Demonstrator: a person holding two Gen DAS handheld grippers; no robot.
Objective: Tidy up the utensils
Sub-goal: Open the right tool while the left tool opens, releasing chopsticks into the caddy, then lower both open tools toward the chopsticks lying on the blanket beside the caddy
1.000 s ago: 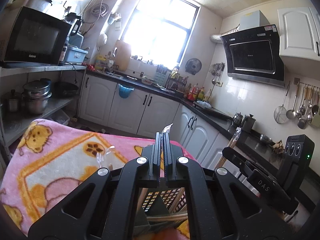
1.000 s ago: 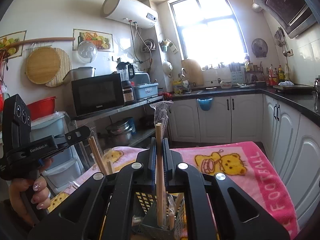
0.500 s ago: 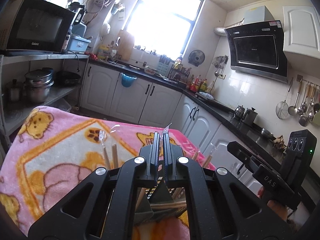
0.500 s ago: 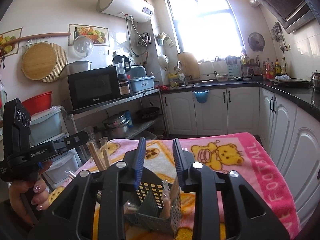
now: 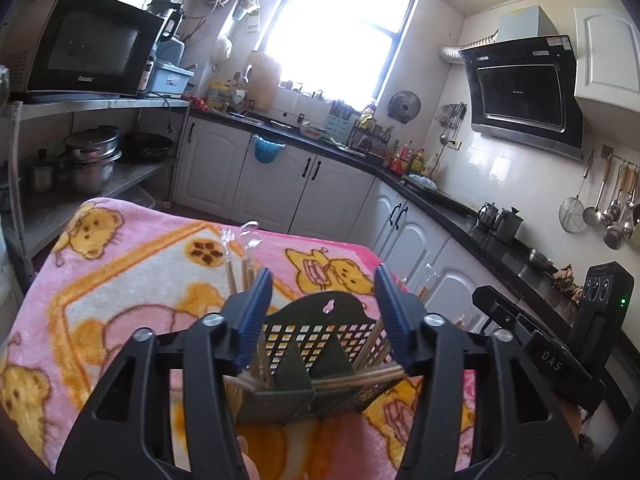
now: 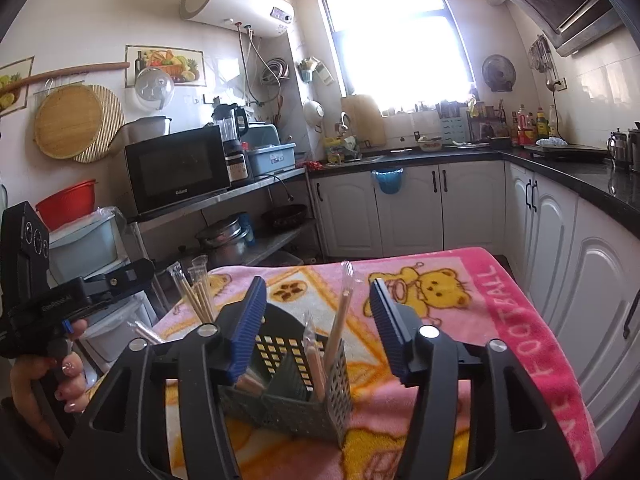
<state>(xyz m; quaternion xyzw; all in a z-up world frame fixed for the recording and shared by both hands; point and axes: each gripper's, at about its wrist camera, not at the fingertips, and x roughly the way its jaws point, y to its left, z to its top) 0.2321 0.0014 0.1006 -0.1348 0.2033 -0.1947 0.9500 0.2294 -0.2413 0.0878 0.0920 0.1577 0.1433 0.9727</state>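
Note:
A dark perforated utensil caddy (image 5: 316, 344) (image 6: 296, 376) stands on the pink bear blanket (image 5: 132, 280) (image 6: 472, 320). Wrapped wooden chopsticks (image 6: 338, 320) stand in its compartments, and more (image 5: 240, 268) stick up at its left side. Some lie across its front rim (image 5: 360, 376). My left gripper (image 5: 324, 320) is open and empty, just above and in front of the caddy. My right gripper (image 6: 318, 328) is open and empty, straddling the caddy from the other side. A further bunch of chopsticks (image 6: 196, 292) shows at left in the right wrist view.
The blanket covers a small table in a kitchen. White cabinets and a black counter (image 5: 440, 200) run behind and to the right. A steel shelf with a microwave (image 6: 176, 168) and pots (image 5: 92, 156) stands at left. The other handset (image 5: 560, 344) (image 6: 48, 304) shows at each view's edge.
Both grippers have opened. The right one let go of a wooden chopstick, which now stands in the caddy. The left one opened from shut and sits lower over the caddy.

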